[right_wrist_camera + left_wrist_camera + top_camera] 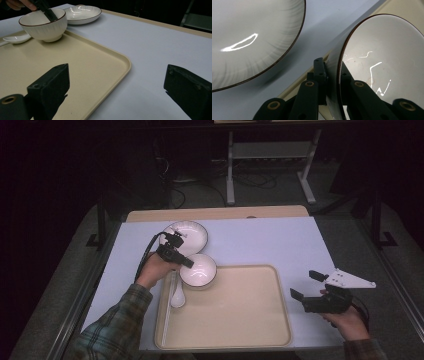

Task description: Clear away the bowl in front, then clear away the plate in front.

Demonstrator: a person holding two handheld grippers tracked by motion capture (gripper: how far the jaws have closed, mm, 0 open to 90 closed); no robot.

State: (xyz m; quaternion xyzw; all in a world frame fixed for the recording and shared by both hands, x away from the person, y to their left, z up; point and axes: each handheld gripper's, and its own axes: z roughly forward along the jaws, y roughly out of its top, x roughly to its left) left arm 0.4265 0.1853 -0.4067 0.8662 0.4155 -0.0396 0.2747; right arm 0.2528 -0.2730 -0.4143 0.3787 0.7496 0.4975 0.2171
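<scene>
A white ribbed bowl (199,270) with a dark rim stands on the far left corner of the beige tray (240,320). My left gripper (187,262) is shut on the bowl's near-left wall, one jaw inside and one outside. The left gripper view shows this grip (332,70) on the bowl (382,50) up close. In the right gripper view the bowl (43,25) seems to rest on the tray (75,62). My right gripper (305,284) hovers open to the right of the tray, its jaws (118,87) wide apart with nothing between them.
A white plate (187,235) lies on the table just behind the bowl, also seen as the plate (249,37) beside the grip. A white spoon (177,295) lies along the tray's left edge. The table's front edge is close below the tray.
</scene>
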